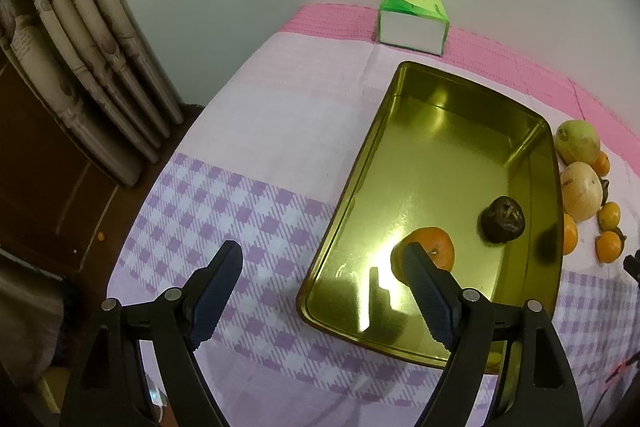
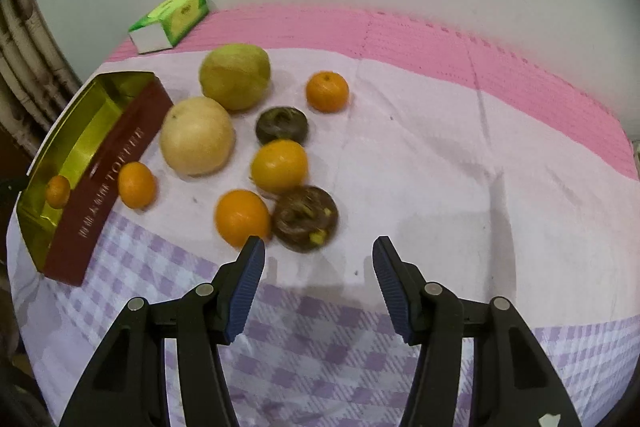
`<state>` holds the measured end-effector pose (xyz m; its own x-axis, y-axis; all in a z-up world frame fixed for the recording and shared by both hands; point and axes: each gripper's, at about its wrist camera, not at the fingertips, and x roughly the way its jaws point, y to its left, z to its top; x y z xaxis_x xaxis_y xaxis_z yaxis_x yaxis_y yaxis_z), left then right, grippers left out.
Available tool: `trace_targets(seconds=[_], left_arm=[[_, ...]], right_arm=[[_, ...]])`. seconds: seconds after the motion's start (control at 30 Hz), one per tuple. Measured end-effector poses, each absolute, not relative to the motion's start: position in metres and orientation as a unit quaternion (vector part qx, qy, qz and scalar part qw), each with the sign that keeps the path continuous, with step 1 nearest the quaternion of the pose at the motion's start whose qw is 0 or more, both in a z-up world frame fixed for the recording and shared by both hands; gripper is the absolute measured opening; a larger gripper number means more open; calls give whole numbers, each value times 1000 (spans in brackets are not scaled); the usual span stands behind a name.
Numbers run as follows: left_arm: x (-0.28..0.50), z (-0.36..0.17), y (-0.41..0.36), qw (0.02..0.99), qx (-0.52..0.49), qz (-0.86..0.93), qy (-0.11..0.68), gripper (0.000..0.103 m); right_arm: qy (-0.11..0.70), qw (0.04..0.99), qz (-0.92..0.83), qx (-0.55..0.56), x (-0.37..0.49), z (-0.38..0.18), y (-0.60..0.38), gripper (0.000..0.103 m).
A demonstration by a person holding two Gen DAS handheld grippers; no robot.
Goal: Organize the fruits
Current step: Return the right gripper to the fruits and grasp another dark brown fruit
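A gold tin tray point(image 1: 400, 115) with maroon outer walls point(image 2: 108, 179) lies on the cloth. It holds an orange point(image 1: 434, 247) and a dark purple fruit point(image 1: 503, 219). My left gripper point(image 1: 322, 257) is open and empty, over the tray's near left corner. My right gripper point(image 2: 318, 253) is open and empty, just short of the loose fruit: a green pear point(image 2: 235, 75), a pale round fruit point(image 2: 197, 135), several oranges such as the nearest one point(image 2: 241, 217), and two dark fruits point(image 2: 306, 217) point(image 2: 282, 125).
A green tissue box point(image 1: 412, 21) stands at the back by the wall; it also shows in the right wrist view point(image 2: 172, 19). The table's left edge drops to a curtain point(image 1: 88, 39) and dark wooden furniture point(image 1: 48, 195). Pink and purple checked cloth point(image 2: 440, 147) covers the table.
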<state>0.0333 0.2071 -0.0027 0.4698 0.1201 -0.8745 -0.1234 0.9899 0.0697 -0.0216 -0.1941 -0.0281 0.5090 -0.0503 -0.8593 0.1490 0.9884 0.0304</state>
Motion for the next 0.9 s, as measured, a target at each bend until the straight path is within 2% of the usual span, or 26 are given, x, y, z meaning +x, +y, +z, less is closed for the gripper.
trace_targets(seconds=[0.4, 0.63, 0.9], left_arm=[[25, 11, 166, 859, 10, 17, 512, 82], [27, 15, 122, 853, 26, -29, 520, 82], [27, 15, 68, 844, 44, -75, 529, 82]], right_arm=[[486, 873, -25, 46, -7, -49, -194, 48], [477, 878, -10, 36, 5, -55, -191, 42], [459, 888, -9, 34, 4, -56, -189, 41]])
